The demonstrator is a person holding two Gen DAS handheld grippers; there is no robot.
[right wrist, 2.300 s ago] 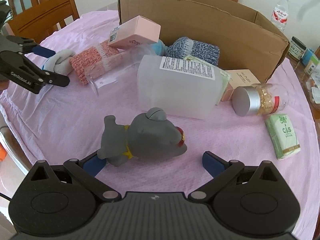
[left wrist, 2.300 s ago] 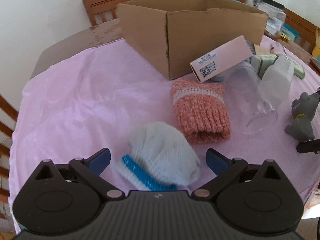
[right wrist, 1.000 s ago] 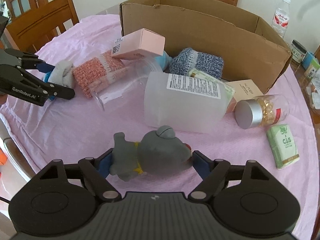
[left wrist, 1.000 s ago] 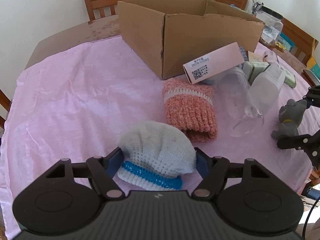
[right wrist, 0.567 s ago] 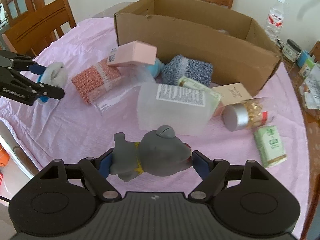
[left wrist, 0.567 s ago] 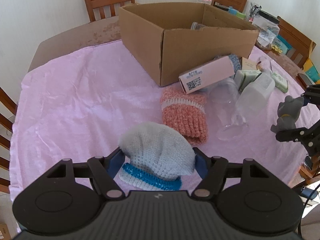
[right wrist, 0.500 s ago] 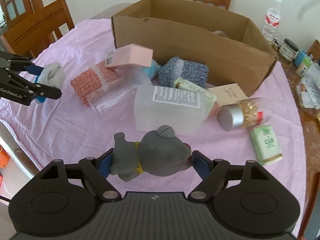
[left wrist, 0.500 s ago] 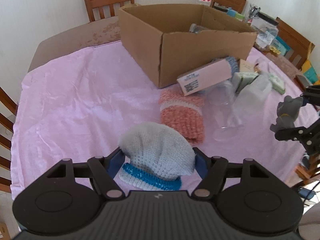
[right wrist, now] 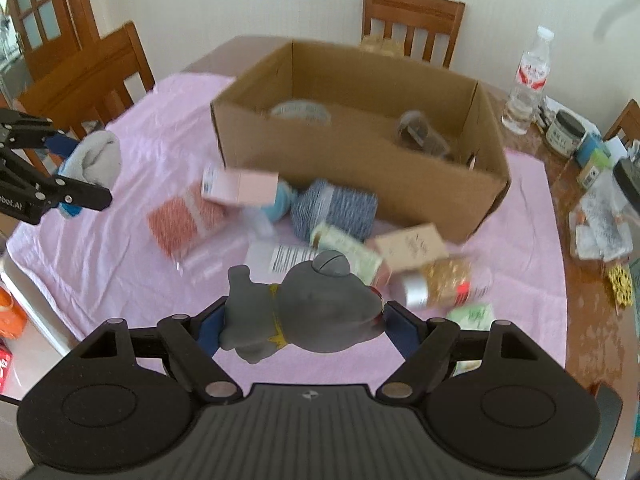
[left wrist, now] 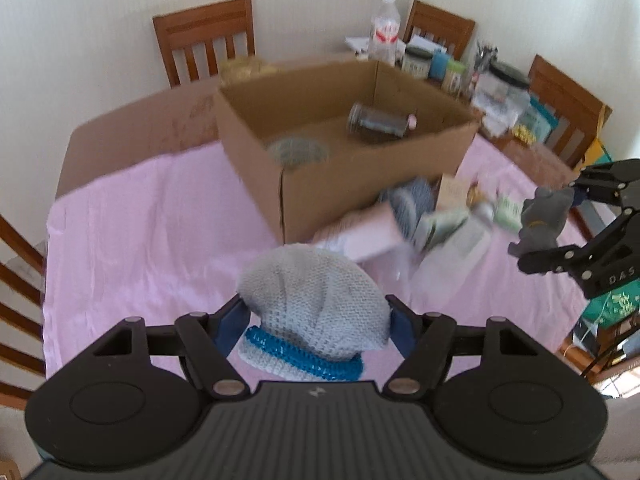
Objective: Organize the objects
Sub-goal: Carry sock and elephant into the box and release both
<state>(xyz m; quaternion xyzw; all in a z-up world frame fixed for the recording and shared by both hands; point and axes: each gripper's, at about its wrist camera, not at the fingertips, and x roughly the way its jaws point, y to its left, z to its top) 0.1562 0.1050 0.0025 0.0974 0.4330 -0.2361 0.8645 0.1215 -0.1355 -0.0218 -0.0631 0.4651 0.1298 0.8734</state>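
Covering a wooden table (left wrist: 132,124), pink cloth (left wrist: 132,216), left gripper (left wrist: 316,322) pinching knit hat (left wrist: 312,300), right gripper (right wrist: 300,326) pinching grey toy (right wrist: 312,312), chairs (left wrist: 204,36) around.

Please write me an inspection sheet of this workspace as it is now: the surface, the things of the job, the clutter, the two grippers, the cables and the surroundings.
Surface: table under a pink cloth, wrinkled.
Job's things: open cardboard box holds a dark jar lying down and a blurred round item. In front of it lie an orange knitted piece, a pink carton, a blue knitted roll, a capsule jar and a green packet.
Clutter: water bottle and jars at the far edge.
Grippers: left gripper clamps a grey-and-blue knitted hat; right gripper clamps a grey toy elephant.
Cables: dark cable at the right edge of the left wrist view.
Surroundings: wooden chairs, white walls.
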